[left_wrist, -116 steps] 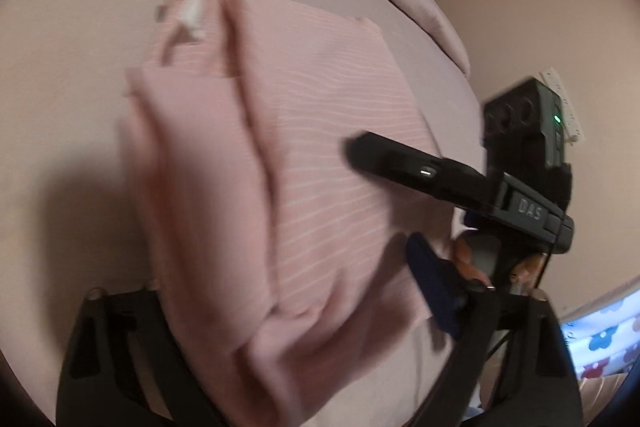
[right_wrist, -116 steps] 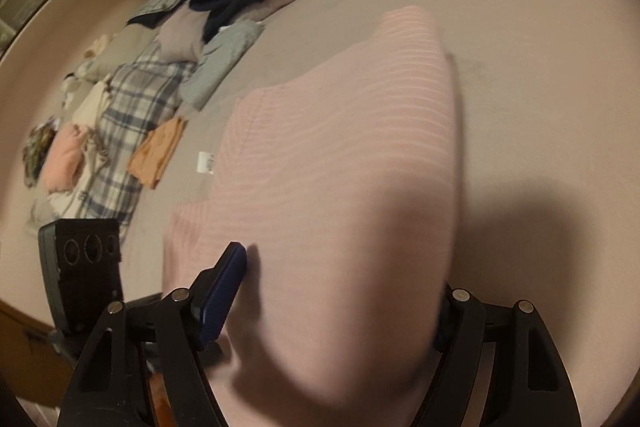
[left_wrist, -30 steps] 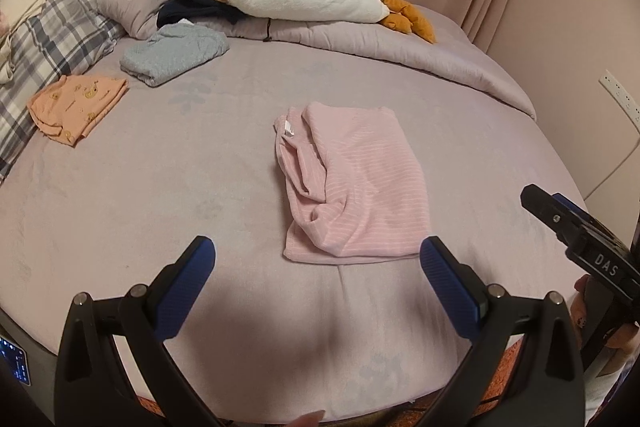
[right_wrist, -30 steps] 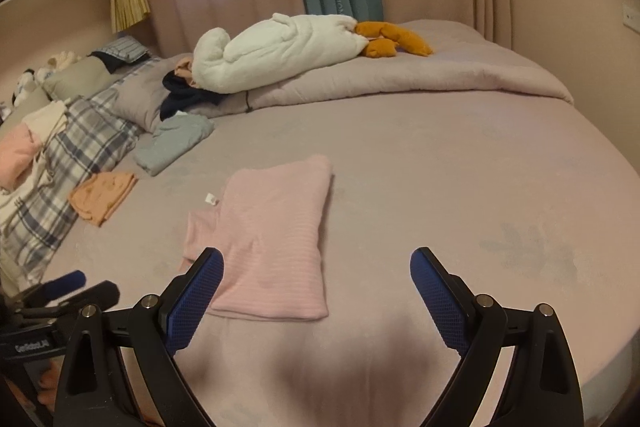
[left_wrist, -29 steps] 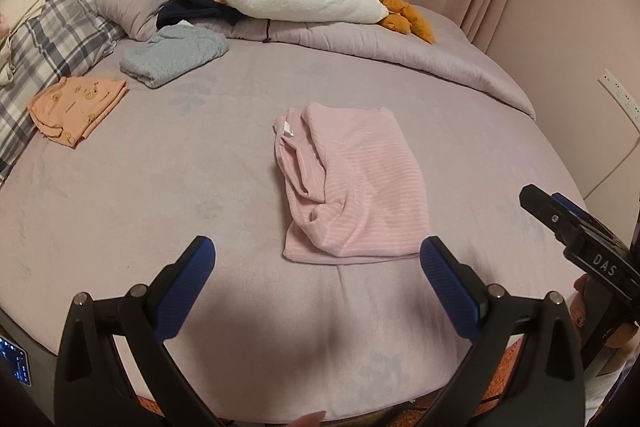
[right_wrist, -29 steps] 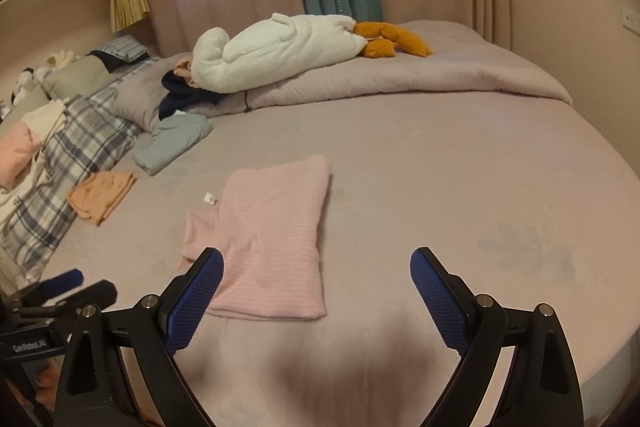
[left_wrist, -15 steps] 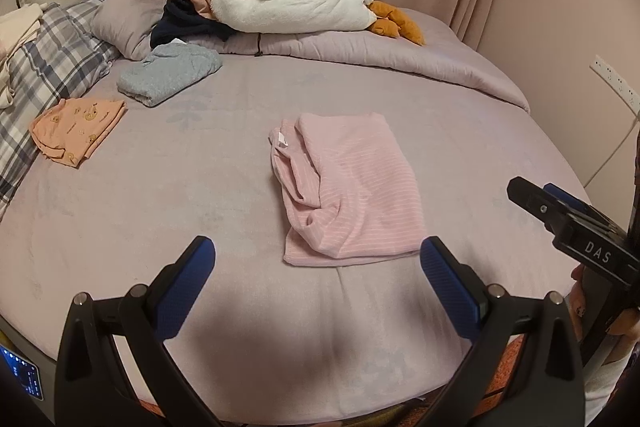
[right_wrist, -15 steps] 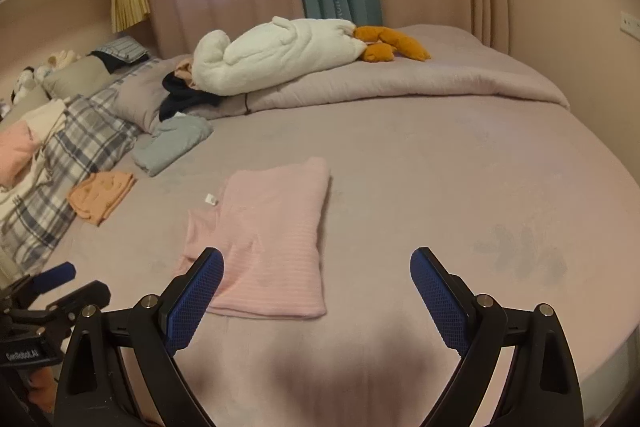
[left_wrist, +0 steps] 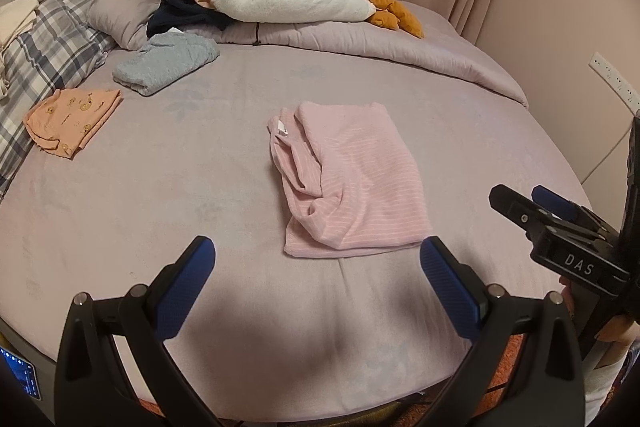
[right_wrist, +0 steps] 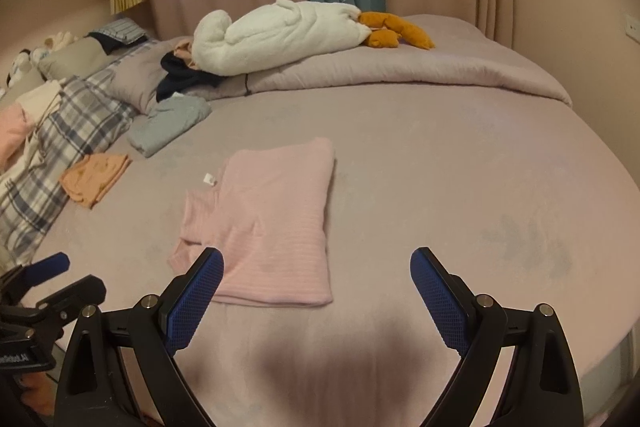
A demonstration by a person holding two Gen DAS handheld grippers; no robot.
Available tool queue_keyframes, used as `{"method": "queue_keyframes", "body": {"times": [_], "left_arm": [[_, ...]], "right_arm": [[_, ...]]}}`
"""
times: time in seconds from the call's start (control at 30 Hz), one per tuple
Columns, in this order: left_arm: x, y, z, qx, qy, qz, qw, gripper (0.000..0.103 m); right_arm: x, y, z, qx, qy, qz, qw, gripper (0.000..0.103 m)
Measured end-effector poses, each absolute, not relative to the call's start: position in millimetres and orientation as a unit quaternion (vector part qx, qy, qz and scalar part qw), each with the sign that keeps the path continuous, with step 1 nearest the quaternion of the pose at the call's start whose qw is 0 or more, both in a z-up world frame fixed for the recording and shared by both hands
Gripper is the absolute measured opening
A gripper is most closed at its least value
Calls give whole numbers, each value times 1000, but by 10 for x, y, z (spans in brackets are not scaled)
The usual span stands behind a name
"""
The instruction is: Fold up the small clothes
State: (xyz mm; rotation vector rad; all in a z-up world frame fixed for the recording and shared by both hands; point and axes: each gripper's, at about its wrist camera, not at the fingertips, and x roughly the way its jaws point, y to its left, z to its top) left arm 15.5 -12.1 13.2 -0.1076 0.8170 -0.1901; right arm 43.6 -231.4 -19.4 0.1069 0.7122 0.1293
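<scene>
Mauve bed (left_wrist: 200,187): fills both views; the soft cover will drag cloth, so lift a fold rather than slide it.
Pink striped garment (left_wrist: 348,183): lies mid-bed, just beyond both tools, touched by neither. Roughly folded into a rectangle, with a rumpled, bunched layer along its left side.
Step in hand (judgement): this piece looks nearly done; either tidy the left edge or leave it and go for the next item.
How to do it well: pinch the loose left layers together near a corner, lift clear, lay flat, then press the crease; keep the neat right edge undisturbed.
Grey folded piece (left_wrist: 166,61): far left, near the pillows.
Orange folded piece (left_wrist: 72,121): left of the pink one, well apart.
Left gripper (left_wrist: 316,259): jaws spread wide, empty, held above the near edge.
Right gripper (right_wrist: 316,267): jaws likewise wide apart, holding nothing.
Left view only: shows the bunched folds and stripes plainly, and the right tool's body at the far right.
Right view only: garment looks smooth; white label (right_wrist: 209,179) pokes out at its far left corner.
</scene>
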Motion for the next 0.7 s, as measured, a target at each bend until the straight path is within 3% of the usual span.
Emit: {"method": "queue_keyframes", "body": {"times": [0.7], "left_arm": [[180,-105,97,-54,403,-91,909,102]], "right_arm": [[446,-2312,-219,55,349,60,934,94]]}}
